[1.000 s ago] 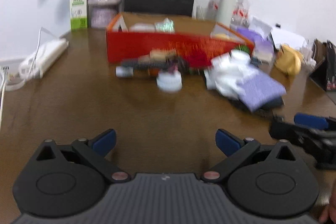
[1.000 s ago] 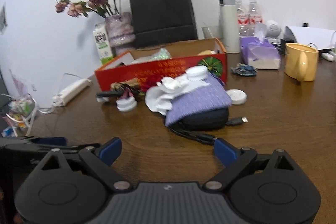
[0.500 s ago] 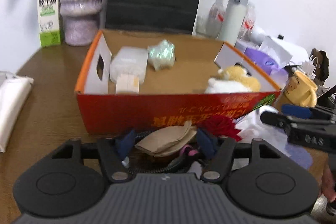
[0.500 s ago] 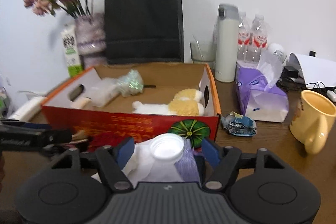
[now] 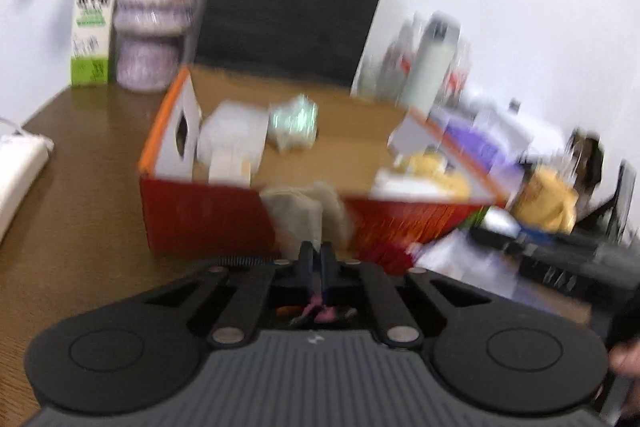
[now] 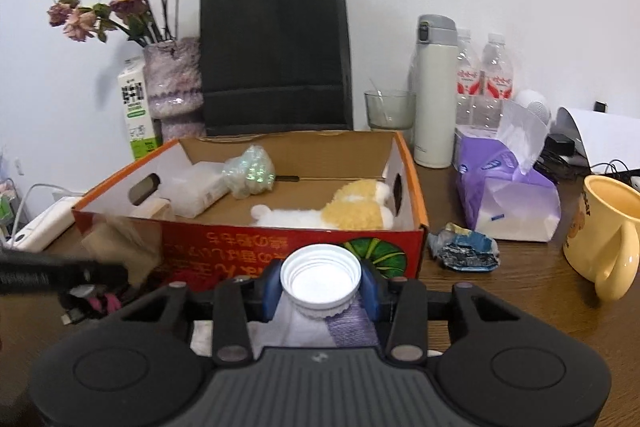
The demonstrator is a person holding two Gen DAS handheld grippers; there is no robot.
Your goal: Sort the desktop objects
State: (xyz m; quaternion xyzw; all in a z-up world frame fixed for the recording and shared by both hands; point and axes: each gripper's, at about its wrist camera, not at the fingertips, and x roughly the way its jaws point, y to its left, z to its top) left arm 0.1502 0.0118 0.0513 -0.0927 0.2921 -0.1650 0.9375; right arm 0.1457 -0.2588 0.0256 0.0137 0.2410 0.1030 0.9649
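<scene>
Closed in hard over the last second: both grippers gone from hanging wide open over bare desk to clamped on stuff right at the front wall of the red cardboard box (image 6: 248, 243).

Far left first. Left gripper (image 5: 316, 269) pinched nearly flat on the bottom edge of a stack of tan paper filters (image 5: 308, 211), lifted up against the box front. Left view badly smeared, so hard to tell exactly how much of the stack sits between the pads. Seems to fan upward from the grip, long axis roughly vertical, loose end pointing up toward the box rim. Floppy stuff probably, so best to raise straight up over the wall, then forward, and let go low above the cardboard floor.

Moving right: right gripper (image 6: 320, 285) squeezing a white bottle cap (image 6: 320, 273) across its width, jaws narrowed to fit. Cap open side up, ridged skirt showing, axis vertical, round so no real long side. Sitting just in front of the box, above a white-and-purple cloth (image 6: 344, 327). Same plan probably: keep level, clear the rim, drop beside the plush toy (image 6: 344, 207).
</scene>
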